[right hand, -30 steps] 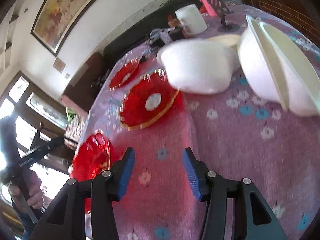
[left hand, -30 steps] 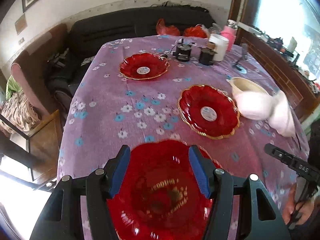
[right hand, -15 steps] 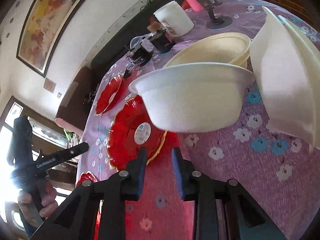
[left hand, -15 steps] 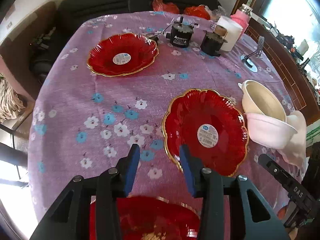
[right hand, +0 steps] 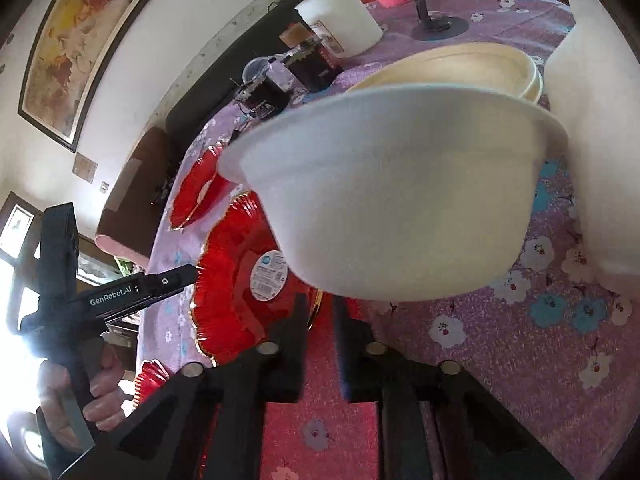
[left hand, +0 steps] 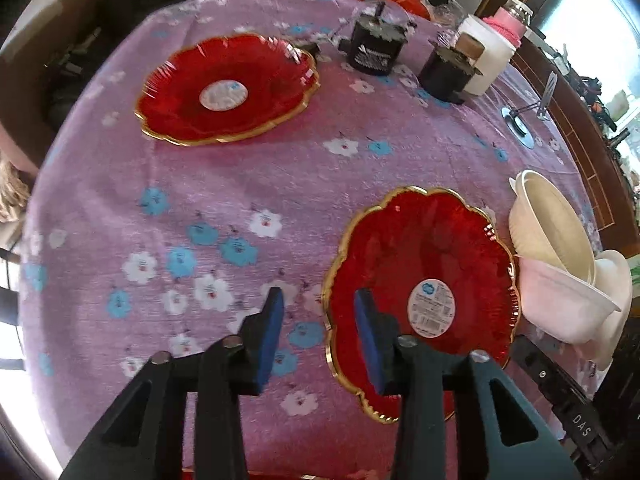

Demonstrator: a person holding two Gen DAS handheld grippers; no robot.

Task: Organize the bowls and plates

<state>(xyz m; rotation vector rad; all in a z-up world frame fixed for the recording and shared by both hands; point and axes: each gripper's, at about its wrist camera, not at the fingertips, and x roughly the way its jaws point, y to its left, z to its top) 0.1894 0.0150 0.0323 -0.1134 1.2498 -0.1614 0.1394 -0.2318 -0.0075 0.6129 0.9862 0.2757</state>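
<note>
Two gold-rimmed red plates lie on the purple flowered cloth, one far left (left hand: pixel 228 92) and one near right (left hand: pixel 424 280). My left gripper (left hand: pixel 320 332) points down over the near plate's left rim. That rim sits between its closing jaws, and the pads are clear of it. A white bowl (right hand: pixel 400 200) leans on a cream bowl (right hand: pixel 460 60), with another white bowl (right hand: pixel 592 140) tipped at the right. My right gripper (right hand: pixel 320 312) is shut just beneath the white bowl, at the near plate's (right hand: pixel 248 280) gold edge. Whether it pinches anything is hidden.
Two black jars (left hand: pixel 376 48) (left hand: pixel 444 72), a white tub (left hand: pixel 488 56), a pink bottle (left hand: pixel 506 24) and a phone stand (left hand: pixel 520 128) stand at the table's far side. A third red plate (right hand: pixel 150 380) lies by the near edge. A hand (right hand: pixel 80 400) holds the left tool.
The left gripper moved forward and down, off the nearest red plate to the middle plate's rim, and its jaws narrowed. The right gripper drew in under the white bowl and shut.
</note>
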